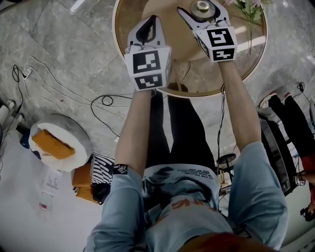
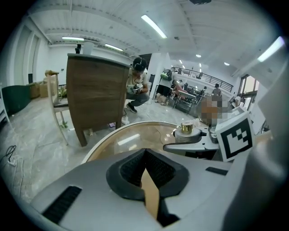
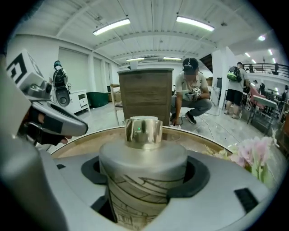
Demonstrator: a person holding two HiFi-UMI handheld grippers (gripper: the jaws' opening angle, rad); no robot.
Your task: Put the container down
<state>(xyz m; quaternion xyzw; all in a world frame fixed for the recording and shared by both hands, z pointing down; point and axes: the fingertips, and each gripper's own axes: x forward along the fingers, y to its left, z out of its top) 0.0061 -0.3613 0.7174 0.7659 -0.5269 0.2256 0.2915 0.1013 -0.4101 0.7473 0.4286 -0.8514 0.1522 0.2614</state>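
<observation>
The container (image 1: 202,7) is a round jar with a grey lid, a gold knob and a line-patterned body. My right gripper (image 1: 202,11) is shut on it, above the far part of the round gold-rimmed table (image 1: 119,37). In the right gripper view the container (image 3: 142,135) stands upright between the dark pads (image 3: 198,176) of the right gripper (image 3: 143,173). My left gripper (image 1: 149,25) hovers over the table's near left part, shut with nothing in it; in the left gripper view the left gripper (image 2: 144,153) has its pads meeting at the tip. That view also catches the container (image 2: 186,130) to the right.
Pink flowers (image 1: 251,11) stand on the table's right side, near the right gripper. A wooden cabinet (image 3: 146,92) and a crouching person (image 3: 192,97) are beyond the table. Cables (image 1: 49,88), a round white cushion (image 1: 59,142) and a dark rack (image 1: 285,133) are on the floor.
</observation>
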